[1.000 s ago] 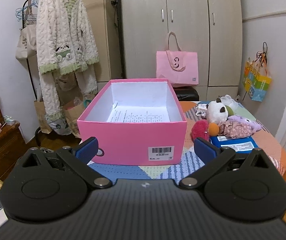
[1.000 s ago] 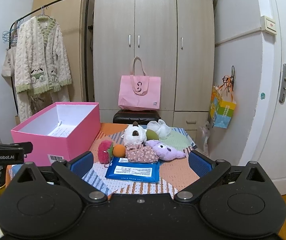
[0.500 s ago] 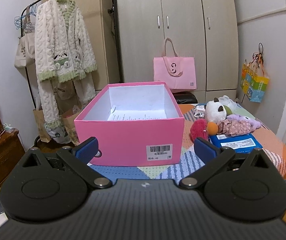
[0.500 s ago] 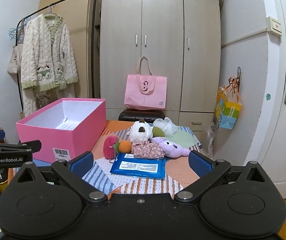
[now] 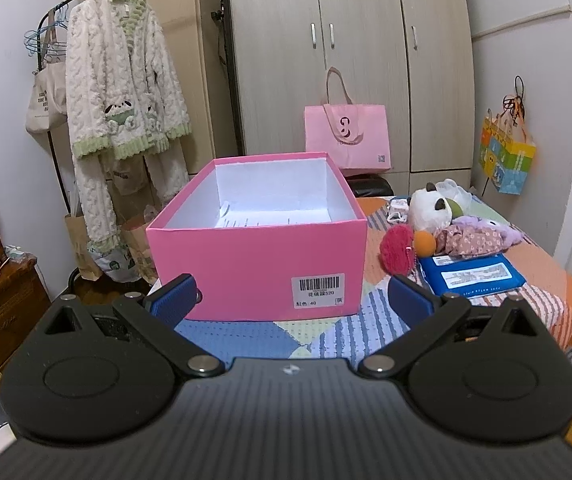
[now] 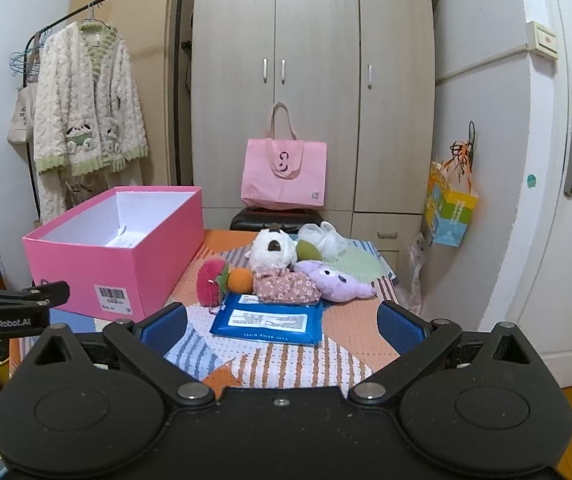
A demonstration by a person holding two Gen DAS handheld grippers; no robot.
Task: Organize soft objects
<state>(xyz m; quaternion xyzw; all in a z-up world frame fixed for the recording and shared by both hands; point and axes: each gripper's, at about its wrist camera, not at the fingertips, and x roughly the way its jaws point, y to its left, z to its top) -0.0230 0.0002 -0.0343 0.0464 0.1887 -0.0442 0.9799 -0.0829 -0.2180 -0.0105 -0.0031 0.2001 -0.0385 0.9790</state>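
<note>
Both grippers have eased closer: left gripper (image 5: 292,294) and right gripper (image 6: 281,324) gape empty, pink box (image 5: 259,248) unfilled, plush toys (image 6: 281,268) waiting at its three o'clock.

Both views are showing even, soft indoor light w/ a cool cast; source is not visible. Shadows are staying faint: a thin one is lying under the open pink cardboard box (image 5: 256,270) on the patchwork quilted cover (image 5: 554,276). No harsh glare. Fisheye distortion is bowing the tall beige wooden wardrobe (image 6: 314,92) & the white panelled door (image 6: 566,200) at the edges; corners are vignetting dark. Focus is holding sharp throughout, no motion blur.
</note>
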